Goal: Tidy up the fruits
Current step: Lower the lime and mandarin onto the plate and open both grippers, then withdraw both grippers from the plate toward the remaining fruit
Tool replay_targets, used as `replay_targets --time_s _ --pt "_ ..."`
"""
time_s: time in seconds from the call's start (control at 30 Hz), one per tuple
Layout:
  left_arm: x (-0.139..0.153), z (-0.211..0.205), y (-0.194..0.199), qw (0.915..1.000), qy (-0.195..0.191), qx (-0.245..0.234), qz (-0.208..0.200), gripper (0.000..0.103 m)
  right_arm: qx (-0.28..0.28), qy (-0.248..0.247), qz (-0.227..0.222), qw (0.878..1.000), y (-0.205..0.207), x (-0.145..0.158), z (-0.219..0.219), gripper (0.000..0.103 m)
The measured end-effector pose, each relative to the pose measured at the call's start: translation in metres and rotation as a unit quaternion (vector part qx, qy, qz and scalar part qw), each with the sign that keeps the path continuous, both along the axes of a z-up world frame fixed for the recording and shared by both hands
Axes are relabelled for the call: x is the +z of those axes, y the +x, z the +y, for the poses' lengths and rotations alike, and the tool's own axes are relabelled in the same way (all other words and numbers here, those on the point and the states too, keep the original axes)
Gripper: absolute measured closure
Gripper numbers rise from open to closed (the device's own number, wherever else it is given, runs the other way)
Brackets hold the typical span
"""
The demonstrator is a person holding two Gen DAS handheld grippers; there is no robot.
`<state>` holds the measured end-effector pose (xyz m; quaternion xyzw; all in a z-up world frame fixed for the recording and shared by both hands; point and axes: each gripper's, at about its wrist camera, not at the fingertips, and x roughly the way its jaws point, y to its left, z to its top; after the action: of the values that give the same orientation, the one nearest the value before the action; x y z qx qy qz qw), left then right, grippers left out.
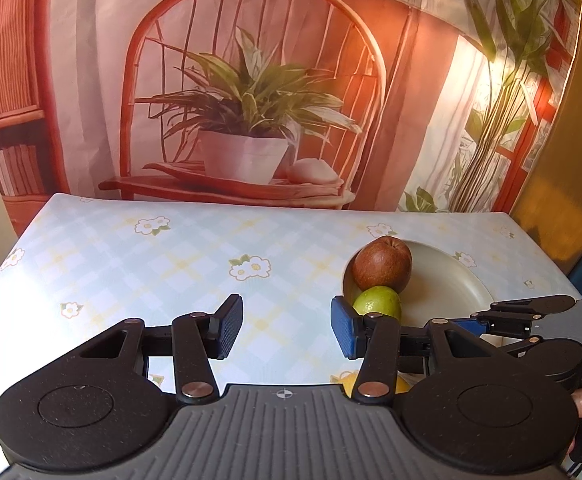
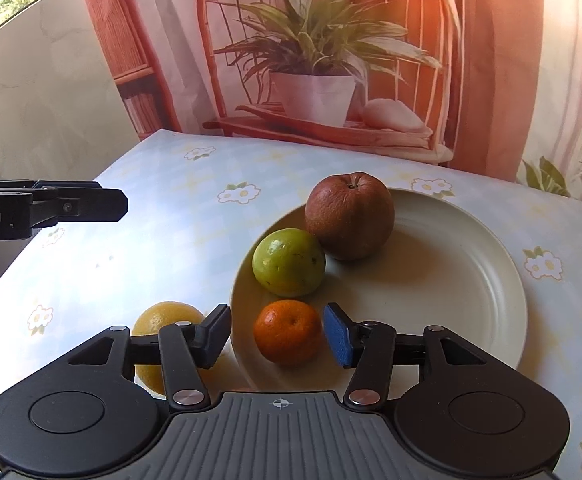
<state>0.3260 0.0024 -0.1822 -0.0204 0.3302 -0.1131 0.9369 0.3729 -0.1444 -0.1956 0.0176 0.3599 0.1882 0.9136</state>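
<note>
Fruit sits on a pale, round plate [image 2: 471,280] that rests on a table [image 2: 151,240] covered in a light blue checked cloth with small white flowers. Three pieces lie inside the plate, all toward its left side. Farthest is a brown, wrinkled apple [image 2: 350,216]. Touching its near left side is a green lime [image 2: 289,262]. Nearest, just inside the rim, is a small orange [image 2: 287,330].

Outside the plate, on the cloth just left of its near edge, lies a yellow lemon [image 2: 159,320], partly hidden behind the gripper.

The right gripper [image 2: 277,336] hovers low over the near rim, its jaws parted around the orange. The blue pad on the right is close to the fruit, the dark pad on the left stands clear, and neither presses on it.

The left gripper [image 1: 287,330] is over bare cloth to the left of the plate, jaws apart with nothing between them. From its camera the apple [image 1: 382,262] and lime [image 1: 377,302] show at the plate's [image 1: 451,280] left edge.

Behind the table hangs a backdrop [image 1: 251,80] printed with a potted plant on a wooden chair.
</note>
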Motion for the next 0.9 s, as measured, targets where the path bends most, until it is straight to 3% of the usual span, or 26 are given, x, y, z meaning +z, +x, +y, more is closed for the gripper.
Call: replay_targets --time_s 0.53,0.9 --pt "0.001 -0.004 -0.052 0.9999 0.007 -0.001 -0.01 0.052 -0.024 -0.01 -0.068 0.997 -0.068 0.017 -0.009 0.054" --pt "-0.003 -0.025 -0.073 0.9995 0.015 -0.025 -0.013 0.051 -0.049 -0.022 -0.058 0.997 -0.117 0.006 -0.027 0.055"
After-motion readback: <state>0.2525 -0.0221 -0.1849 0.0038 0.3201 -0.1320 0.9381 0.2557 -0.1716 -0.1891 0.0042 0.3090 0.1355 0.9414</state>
